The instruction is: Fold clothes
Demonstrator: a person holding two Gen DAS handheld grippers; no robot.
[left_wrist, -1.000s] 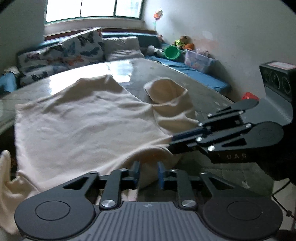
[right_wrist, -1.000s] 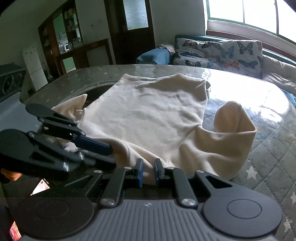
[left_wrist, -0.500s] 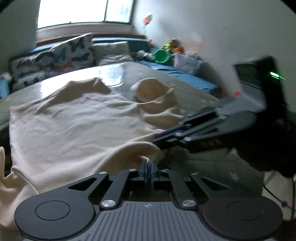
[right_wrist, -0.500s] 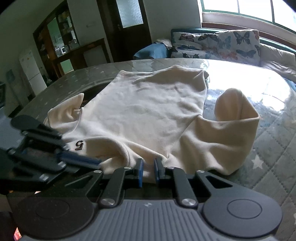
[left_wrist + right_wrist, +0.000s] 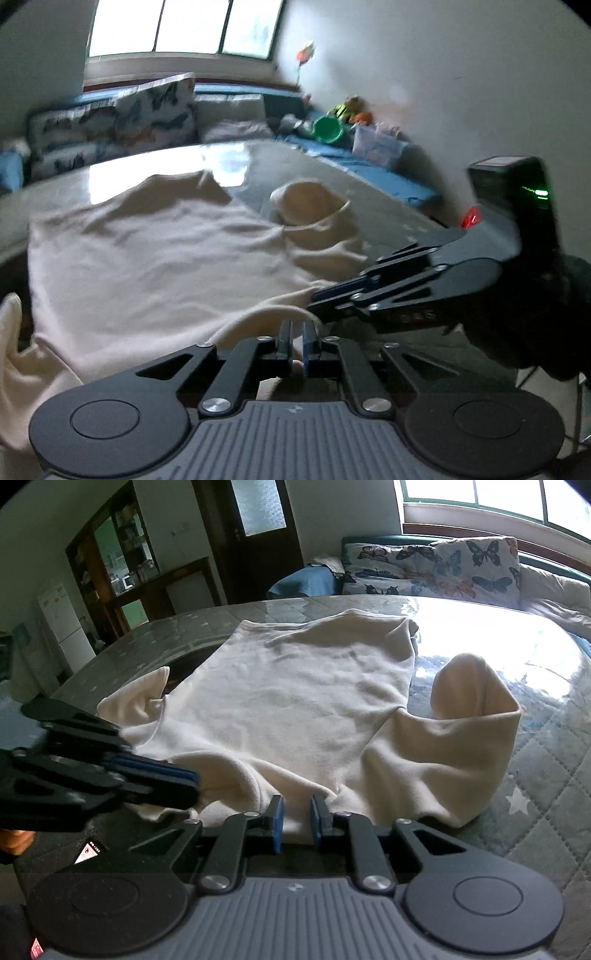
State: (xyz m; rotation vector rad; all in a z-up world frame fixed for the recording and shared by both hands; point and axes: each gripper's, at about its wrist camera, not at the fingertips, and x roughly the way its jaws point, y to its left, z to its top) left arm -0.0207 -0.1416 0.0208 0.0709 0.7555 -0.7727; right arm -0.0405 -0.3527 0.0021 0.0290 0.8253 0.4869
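A cream sweatshirt [image 5: 147, 258] [image 5: 314, 701] lies spread on the quilted table [image 5: 554, 775]. Its near edge is bunched up at both grippers. My left gripper [image 5: 295, 334] pinches that edge near the collar, with only a thin gap between the pads; from the right wrist view it [image 5: 192, 779] comes in from the left. My right gripper [image 5: 297, 819] holds the same edge a little to the right, cloth filling the gap between its pads; it [image 5: 317, 295] also shows in the left wrist view. Both sets of jaws are opening slightly. One sleeve [image 5: 472, 716] stands folded up.
A sofa with butterfly cushions [image 5: 443, 568] runs behind the table under the window. A green bowl [image 5: 327, 131] and a plastic box [image 5: 376, 147] sit on the blue bench. A black device with a green light [image 5: 517, 206] stands at the right. A cabinet and fridge [image 5: 62, 627] stand far left.
My left gripper closed from open onto the near edge of the sweatshirt, and the edge now humps up between the two grippers. The right gripper stayed where it was, still on the cloth.
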